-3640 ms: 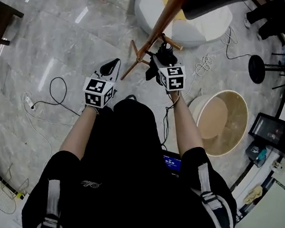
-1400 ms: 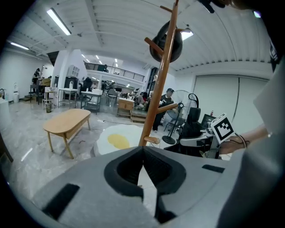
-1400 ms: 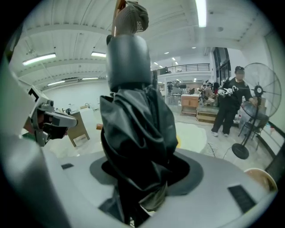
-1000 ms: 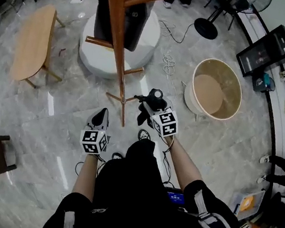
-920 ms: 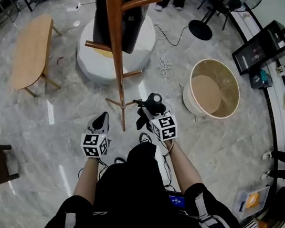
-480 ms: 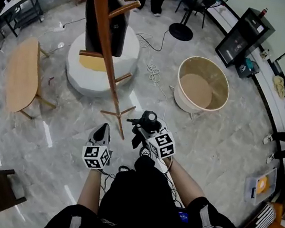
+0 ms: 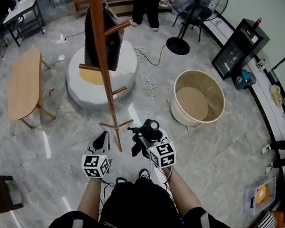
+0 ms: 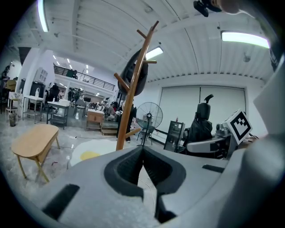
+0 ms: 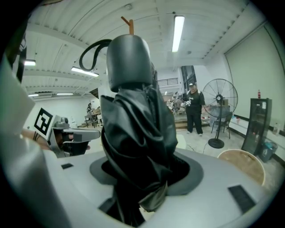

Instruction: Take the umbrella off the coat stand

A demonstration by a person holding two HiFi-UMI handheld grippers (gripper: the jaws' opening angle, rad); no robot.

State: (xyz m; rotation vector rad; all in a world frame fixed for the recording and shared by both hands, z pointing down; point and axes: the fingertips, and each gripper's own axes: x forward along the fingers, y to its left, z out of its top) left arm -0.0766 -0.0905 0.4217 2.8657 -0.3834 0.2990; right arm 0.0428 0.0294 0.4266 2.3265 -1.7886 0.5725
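Umbrella (image 7: 148,132), folded and black, is clamped in the right tool (image 7: 147,138) in the head view. It is already clear of the coat stand (image 7: 101,62), which rises ahead and to the left of that tool. In the left gripper view, the left tool (image 8: 142,162) is closed on nothing, with the stand straight ahead. In the right gripper view, the umbrella's long axis runs outward along the jaws, its strapped handle end farthest out.

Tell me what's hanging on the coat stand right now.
One dark garment or bag hangs from an upper peg of the coat stand. The lower pegs look bare. The umbrella, folded, is off it, clamped in the right gripper. Anything behind the dark item is hidden.
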